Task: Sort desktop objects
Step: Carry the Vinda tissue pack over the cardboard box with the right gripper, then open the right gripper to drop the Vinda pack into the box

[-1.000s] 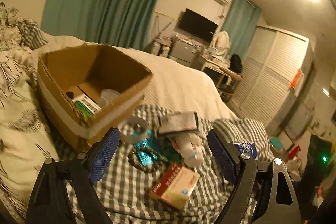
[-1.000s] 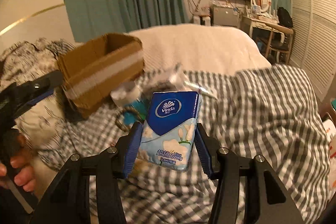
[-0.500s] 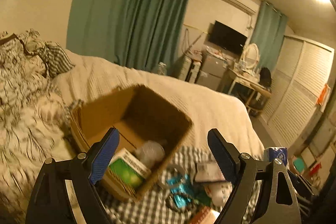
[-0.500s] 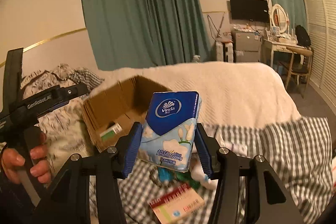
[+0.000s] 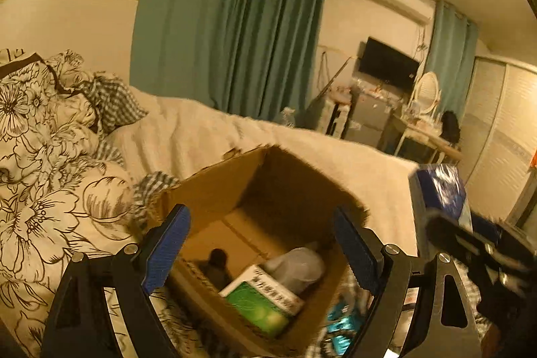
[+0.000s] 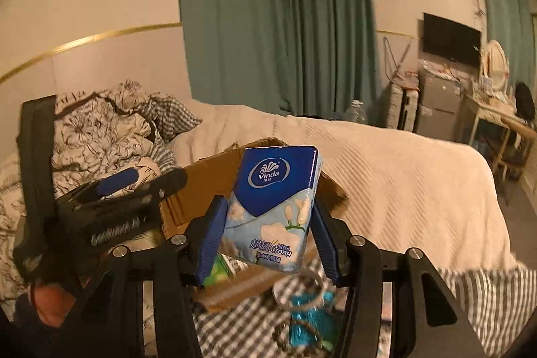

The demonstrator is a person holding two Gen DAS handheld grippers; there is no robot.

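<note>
My right gripper [image 6: 266,235] is shut on a blue Vinda tissue pack [image 6: 273,207] and holds it in the air just in front of the open cardboard box [image 6: 214,176]. The pack also shows at the right of the left wrist view [image 5: 439,193]. My left gripper [image 5: 261,244] is open and empty, its jaws wide apart over the box [image 5: 261,190]. Inside the box lie a green-and-white carton [image 5: 260,299], a clear plastic item [image 5: 297,267] and a dark small object [image 5: 218,264].
The box sits on a bed with a checked cloth [image 6: 470,291] and a cream blanket [image 6: 402,170]. A floral duvet [image 5: 43,163] is piled at the left. A teal packet with a bead bracelet [image 6: 307,327] lies on the cloth below the box.
Both grippers have risen and moved toward the box. The right gripper carried the tissue pack up from over the checked cloth to the box's near rim. The left gripper stayed open.
</note>
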